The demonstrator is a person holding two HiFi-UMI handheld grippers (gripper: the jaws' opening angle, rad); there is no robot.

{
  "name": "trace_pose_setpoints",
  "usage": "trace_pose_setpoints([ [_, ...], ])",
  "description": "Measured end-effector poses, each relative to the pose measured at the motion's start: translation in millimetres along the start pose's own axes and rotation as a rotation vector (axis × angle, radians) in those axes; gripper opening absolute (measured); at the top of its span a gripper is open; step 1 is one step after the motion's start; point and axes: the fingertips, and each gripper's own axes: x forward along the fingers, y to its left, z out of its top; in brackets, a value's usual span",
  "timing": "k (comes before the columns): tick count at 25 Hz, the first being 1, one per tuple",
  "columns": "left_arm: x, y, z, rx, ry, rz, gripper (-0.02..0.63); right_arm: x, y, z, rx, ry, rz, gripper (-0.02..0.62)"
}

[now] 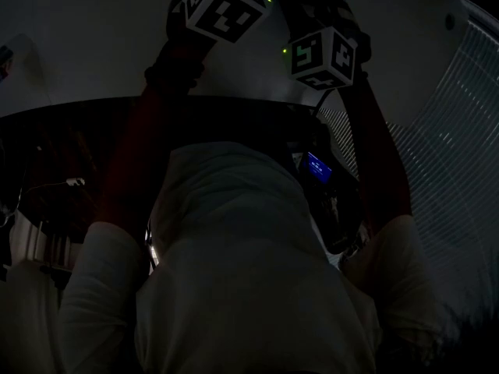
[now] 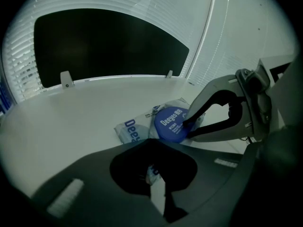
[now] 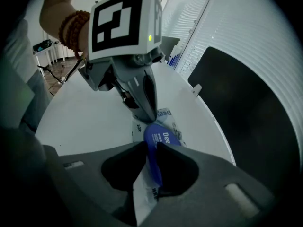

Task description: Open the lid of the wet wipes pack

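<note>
A white wet wipes pack (image 2: 130, 129) with a round blue lid (image 2: 170, 123) lies on a white table (image 2: 71, 112). My right gripper (image 3: 151, 150) is shut on the lid (image 3: 158, 138), whose near edge stands up between the two pads. From the left gripper view the right gripper (image 2: 188, 126) pinches the lid's right rim. My left gripper (image 3: 147, 117) comes down on the pack's far end (image 3: 139, 126), jaws together on the wrapper. A corner of the pack (image 2: 154, 174) shows between the left gripper's own jaws. The head view is dark, with only the two marker cubes (image 1: 222, 6) (image 1: 323, 53) visible.
A big dark panel (image 2: 109, 46) stands behind the table's far edge, with white slatted blinds (image 2: 227, 37) around it. A hand with a bead bracelet (image 3: 73, 25) holds the left gripper. Furniture (image 3: 47, 51) stands beyond the table's edge.
</note>
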Motion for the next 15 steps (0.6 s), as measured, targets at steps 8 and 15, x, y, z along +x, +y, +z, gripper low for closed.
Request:
trace_pose_setpoints([
  [8,-1.3,-1.6,-0.7,0.012,-0.005,-0.011,0.002,-7.1,-9.7,8.0,0.024,-0.024,-0.021,0.071],
  [15,1.4,-4.0,-1.1,0.063,0.009,-0.005,0.002,-9.4,-12.1,8.0,0.020,-0.035,-0.041,0.067],
])
